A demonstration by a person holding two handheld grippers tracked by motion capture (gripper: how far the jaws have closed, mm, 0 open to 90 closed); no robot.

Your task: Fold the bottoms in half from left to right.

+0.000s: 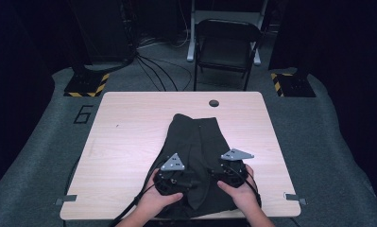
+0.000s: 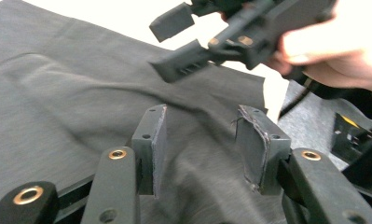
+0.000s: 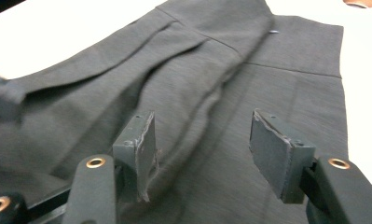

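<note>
A pale wooden table (image 1: 129,142) with a round cable hole (image 1: 214,103) stands on grey carpet (image 1: 35,156); a black folding chair (image 1: 226,47) waits beyond; black curtains wall the dim room; hazard-striped floor plates (image 1: 87,85) flank it.

Pale wooden table (image 1: 124,142), dark folded garment (image 1: 195,142) flat on its near half.

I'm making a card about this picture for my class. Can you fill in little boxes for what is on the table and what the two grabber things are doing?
thing: dark garment, lying spread out
where: wooden table, near the front edge
left hand-held gripper: jaws open over the cloth, nothing between them
right hand-held gripper: jaws open over the cloth, nothing between them
behind table: black folding chair
</note>
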